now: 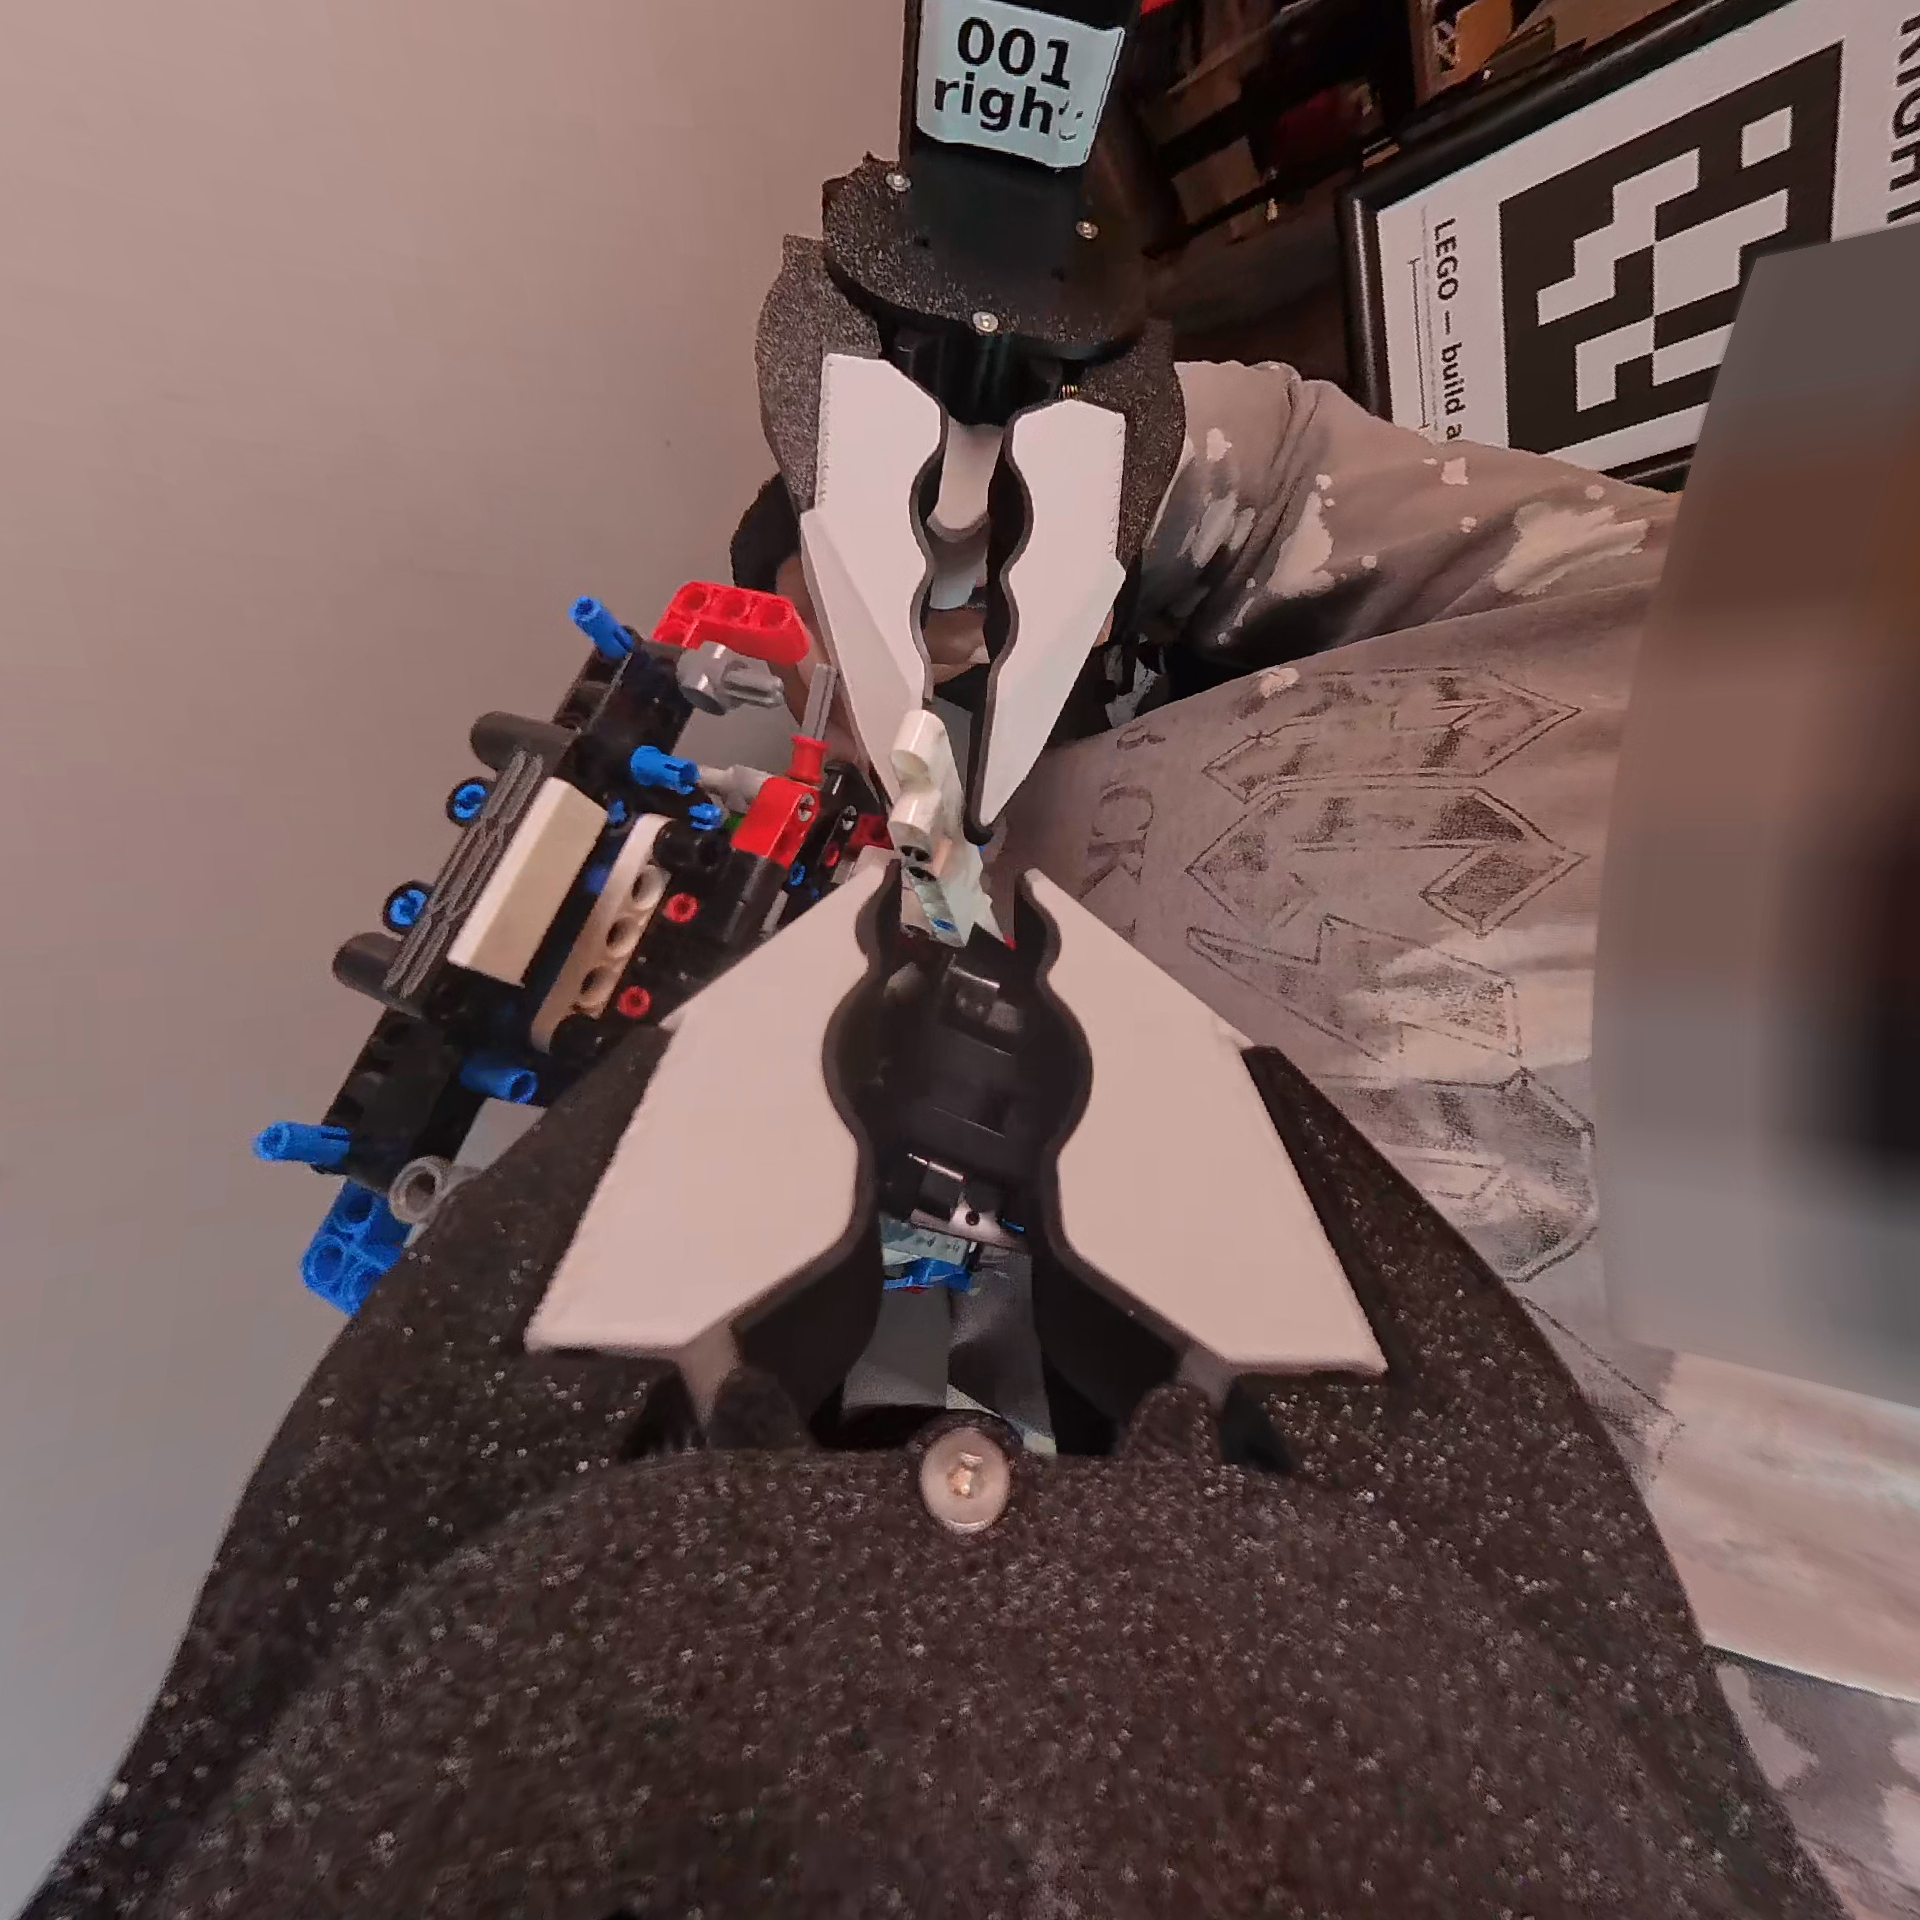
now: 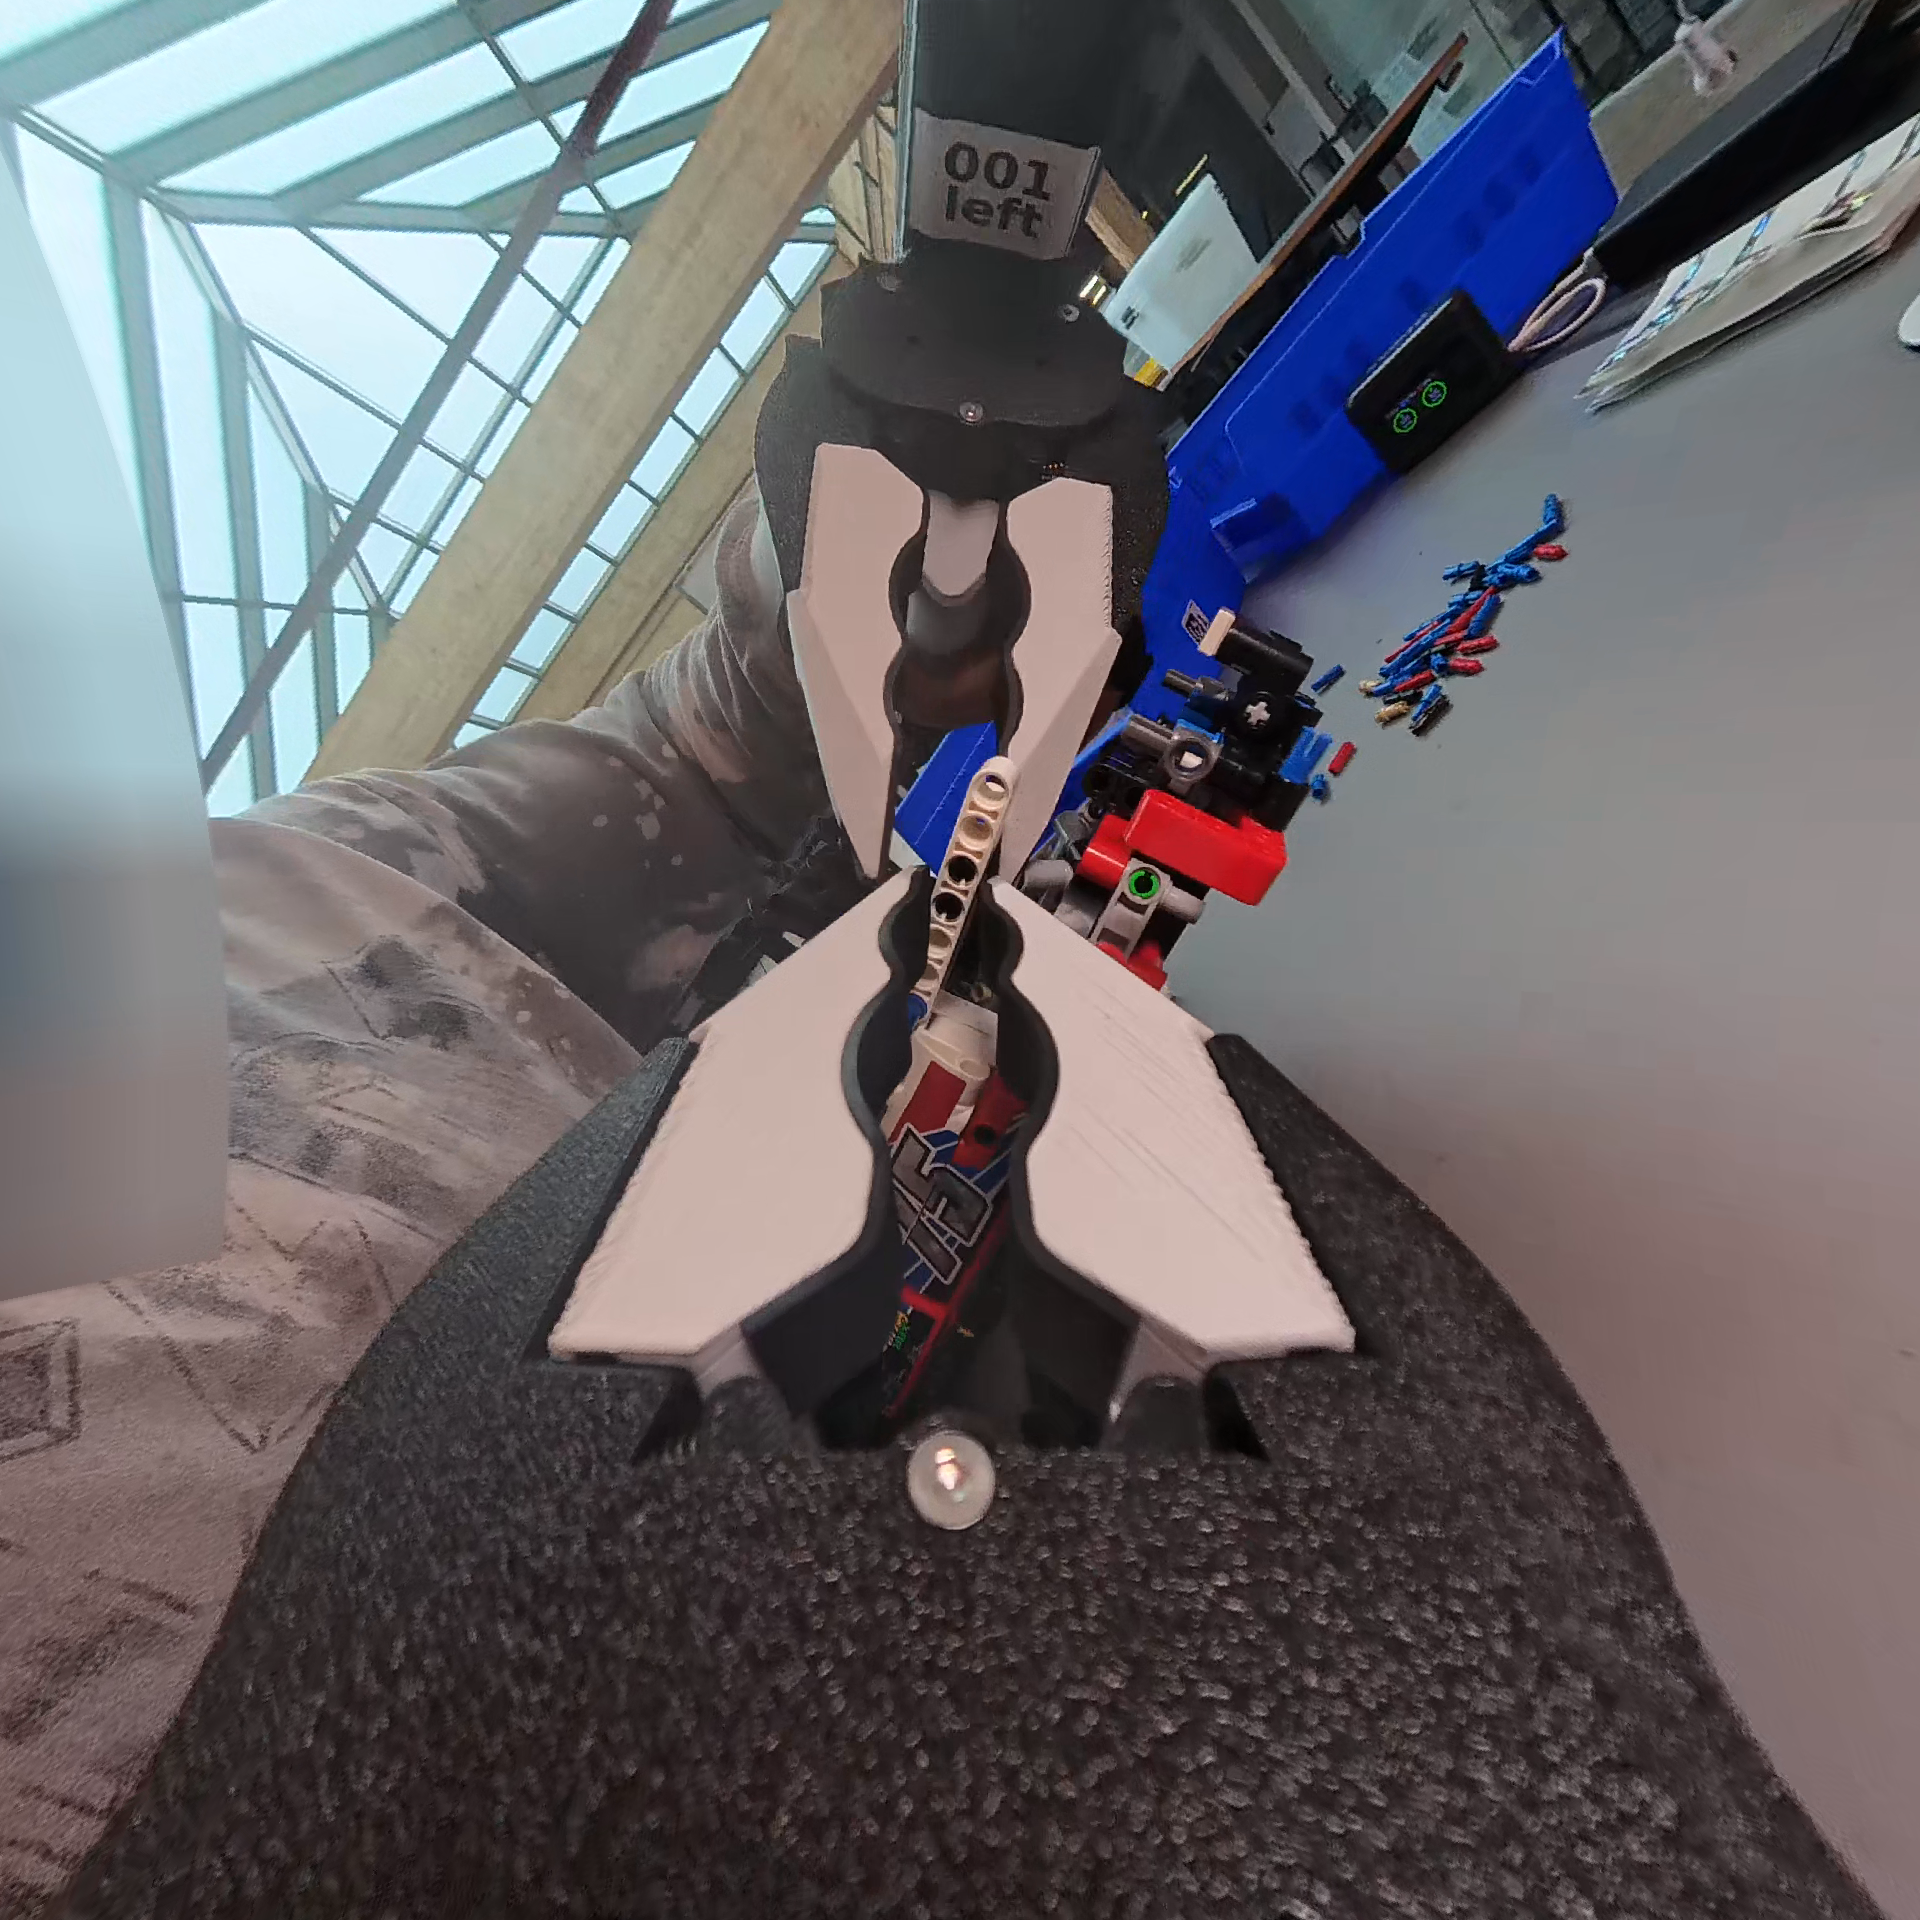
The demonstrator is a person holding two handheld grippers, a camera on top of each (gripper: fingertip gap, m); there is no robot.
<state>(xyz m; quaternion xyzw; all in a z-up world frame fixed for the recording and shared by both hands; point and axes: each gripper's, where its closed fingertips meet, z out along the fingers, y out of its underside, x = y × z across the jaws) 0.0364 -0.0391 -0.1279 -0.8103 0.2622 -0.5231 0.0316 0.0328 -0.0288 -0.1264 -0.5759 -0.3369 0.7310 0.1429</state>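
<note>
Above the grey counter (image 2: 1558, 1039), both tongs were nearly closed: left tongs (image 1: 951, 883) gripping the black, red and blue brick assembly (image 1: 540, 935), right tongs (image 2: 956, 894) gripping a white perforated beam (image 2: 961, 862).

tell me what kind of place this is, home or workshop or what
Probably a shared workspace or lab with a building-toy bench, not a home. A grey table carries a scatter of small blue and red pins and a blue plastic bin; overhead, timber beams carry a glass roof.
</note>
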